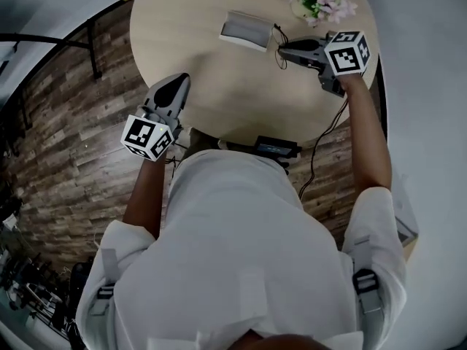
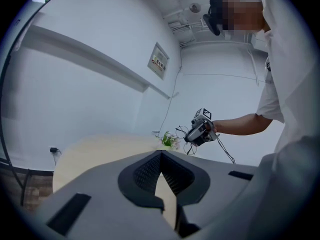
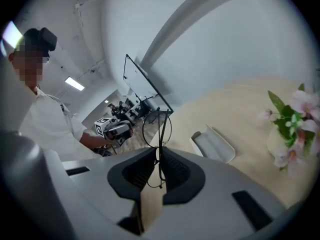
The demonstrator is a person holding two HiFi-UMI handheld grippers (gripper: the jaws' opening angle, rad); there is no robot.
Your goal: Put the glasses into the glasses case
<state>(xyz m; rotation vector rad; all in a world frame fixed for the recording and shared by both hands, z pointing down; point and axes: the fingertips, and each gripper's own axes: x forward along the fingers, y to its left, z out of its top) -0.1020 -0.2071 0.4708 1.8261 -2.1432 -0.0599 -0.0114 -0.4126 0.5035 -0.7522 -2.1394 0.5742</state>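
Nearest the person, the left gripper (image 1: pixel 177 86) hovers at the near edge of the round table (image 1: pixel 219 86), its jaws pressed together on nothing. Farther out, the right gripper (image 1: pixel 283 49) is clenched on the thin wire glasses (image 3: pixel 160 134), one lens ring sticking out past the tips, just beside the open grey glasses case (image 1: pixel 246 29). Beyond stand pink flowers (image 1: pixel 322 0)
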